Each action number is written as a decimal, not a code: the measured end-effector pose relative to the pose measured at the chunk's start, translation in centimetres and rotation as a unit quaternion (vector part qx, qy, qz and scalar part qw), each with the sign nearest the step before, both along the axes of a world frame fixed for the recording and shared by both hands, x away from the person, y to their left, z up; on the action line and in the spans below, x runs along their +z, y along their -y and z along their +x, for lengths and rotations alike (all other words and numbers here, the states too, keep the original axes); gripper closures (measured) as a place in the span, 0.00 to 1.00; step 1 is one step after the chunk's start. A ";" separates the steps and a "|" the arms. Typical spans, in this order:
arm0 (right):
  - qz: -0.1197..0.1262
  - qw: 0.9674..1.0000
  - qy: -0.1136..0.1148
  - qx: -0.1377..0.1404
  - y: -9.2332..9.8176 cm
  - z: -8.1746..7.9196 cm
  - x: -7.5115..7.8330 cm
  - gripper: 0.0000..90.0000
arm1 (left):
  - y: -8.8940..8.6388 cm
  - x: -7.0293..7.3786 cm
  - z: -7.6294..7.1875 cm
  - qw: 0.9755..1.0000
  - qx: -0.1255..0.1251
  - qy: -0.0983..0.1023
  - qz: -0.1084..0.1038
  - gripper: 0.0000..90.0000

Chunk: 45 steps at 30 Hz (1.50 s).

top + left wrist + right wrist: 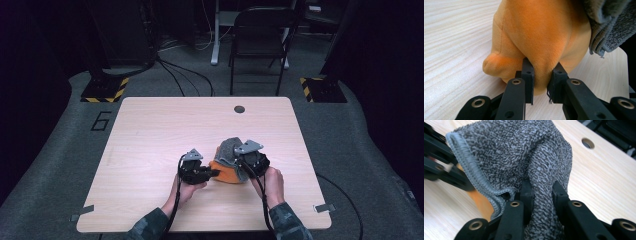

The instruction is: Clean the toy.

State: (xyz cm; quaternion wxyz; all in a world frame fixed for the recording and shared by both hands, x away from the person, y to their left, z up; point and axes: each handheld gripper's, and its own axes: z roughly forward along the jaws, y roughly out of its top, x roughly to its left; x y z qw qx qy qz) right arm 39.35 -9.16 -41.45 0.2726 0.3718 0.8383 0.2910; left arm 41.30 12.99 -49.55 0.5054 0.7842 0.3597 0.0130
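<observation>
An orange plush toy [226, 171] lies on the wooden table [150, 130], partly covered by a grey knitted cloth [229, 150]. My left gripper [216, 173] is shut on a fold of the orange plush [541, 40], its pads [528, 75] pinching the fabric. On the toy's right, my right gripper [240, 162] is shut on a bunched fold of the grey cloth [524, 152], which drapes up over its jaws. The cloth's hemmed edge [474, 177] hangs at the left of the right gripper view, with a sliver of orange plush [482, 203] under it.
A round cable hole [239, 109] sits near the table's far edge. A folding chair [260, 40] stands behind the table. Cables [175, 75] run over the floor, and yellow-black marked bases [105, 90] flank the far corners.
</observation>
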 end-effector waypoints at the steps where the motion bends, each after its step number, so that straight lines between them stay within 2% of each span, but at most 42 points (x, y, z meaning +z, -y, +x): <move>1: 0.001 1.000 -0.004 -0.005 0.5 0.1 -0.2 0.84 | 0.0 0.0 0.0 1.000 0.001 -0.003 0.000 0.86; 4: 0.003 0.999 -0.021 -0.026 1.9 0.7 -0.9 0.85 | 0.0 0.0 0.1 1.000 0.002 -0.006 -0.004 0.86; 5: 0.007 0.998 -0.036 -0.046 2.9 1.3 -1.8 0.84 | -0.1 0.0 0.1 1.000 0.002 -0.007 -0.005 0.86; 7: 0.005 0.998 -0.040 -0.052 3.4 1.7 -2.3 0.85 | -0.1 0.0 0.2 1.000 0.001 -0.007 -0.006 0.86; 8: 0.003 0.996 -0.058 -0.063 3.9 2.0 -2.8 0.85 | -0.1 -0.1 0.2 1.000 -0.001 -0.006 -0.005 0.86; 10: -0.005 0.995 -0.074 -0.072 4.7 2.8 -4.3 0.84 | -0.1 -0.1 0.2 1.000 -0.001 -0.006 -0.006 0.86; 11: -0.021 0.992 -0.100 -0.081 5.3 3.5 -5.8 0.84 | -0.1 -0.1 0.2 1.000 -0.001 -0.006 -0.006 0.86; 12: -0.021 0.992 -0.100 -0.081 5.3 3.5 -5.8 0.84 | -0.1 -0.1 0.2 1.000 0.001 -0.006 -0.006 0.86; 15: -0.029 0.987 -0.128 -0.092 5.8 4.2 -7.4 0.84 | -0.2 -0.1 0.3 1.000 0.002 -0.008 -0.009 0.85; 16: -0.024 0.987 -0.129 -0.092 6.0 4.2 -7.2 0.84 | -0.2 -0.1 0.3 1.000 0.001 -0.009 -0.009 0.86; 18: -0.022 0.989 -0.114 -0.092 6.2 4.1 -6.2 0.85 | -0.2 -0.1 0.3 1.000 0.001 -0.008 -0.008 0.86; 20: -0.009 0.991 -0.096 -0.090 6.4 3.7 -4.8 0.85 | -0.3 -0.1 0.3 1.000 0.003 -0.008 -0.007 0.86; 24: 0.045 0.994 -0.059 -0.079 6.0 2.2 -1.3 0.85 | -0.2 -0.1 0.2 1.000 0.002 -0.005 -0.004 0.86; 26: 0.060 0.996 -0.032 -0.056 5.3 1.2 0.6 0.85 | -0.1 -0.1 0.2 1.000 0.001 -0.004 -0.004 0.86; 29: 0.082 0.997 0.003 -0.006 3.2 -0.4 2.3 0.85 | -0.2 -0.1 0.3 1.000 -0.001 0.000 0.000 0.86; 30: 0.077 0.997 0.011 0.006 2.6 -0.6 2.4 0.85 | -0.2 -0.1 0.3 1.000 -0.001 -0.001 -0.001 0.86; 32: 0.056 0.998 0.011 0.022 1.0 -0.9 1.9 0.85 | -0.1 -0.1 0.2 1.000 0.004 -0.004 -0.004 0.86; 33: 0.036 0.999 0.007 0.021 0.4 -1.0 1.4 0.85 | -0.1 -0.1 0.2 1.000 0.003 -0.003 -0.003 0.86; 35: 0.015 1.000 0.005 0.014 0.1 -0.8 0.4 0.85 | -0.1 -0.2 0.2 1.000 -0.001 -0.002 0.000 0.86; 36: 0.024 1.000 -0.005 0.006 0.9 -0.4 0.1 0.85 | -0.1 -0.2 0.2 1.000 -0.002 -0.003 -0.002 0.85; 38: 0.030 1.000 -0.008 -0.001 1.3 0.0 -0.1 0.85 | -0.1 -0.2 0.2 1.000 0.000 -0.003 -0.003 0.85; 39: 0.026 1.000 -0.012 -0.009 1.9 0.2 -0.3 0.85 | -0.1 -0.2 0.2 1.000 0.001 -0.004 -0.003 0.85; 41: 0.027 0.999 -0.030 -0.033 2.9 0.8 -1.3 0.85 | -0.1 -0.2 0.2 1.000 0.000 -0.005 -0.004 0.85; 42: 0.021 0.997 -0.049 -0.052 4.0 1.6 -2.4 0.85 | -0.1 -0.2 0.2 1.000 0.000 -0.005 -0.005 0.85; 43: 0.021 0.997 -0.049 -0.052 4.0 1.6 -2.4 0.85 | 0.0 -0.2 0.2 1.000 0.000 -0.005 -0.005 0.85; 44: 0.021 0.996 -0.054 -0.063 4.5 2.0 -3.1 0.85 | 0.0 -0.2 0.2 1.000 0.000 -0.004 -0.004 0.85; 45: 0.018 0.995 -0.069 -0.066 4.9 2.3 -3.7 0.85 | 0.0 -0.2 0.2 1.000 0.000 -0.004 -0.004 0.85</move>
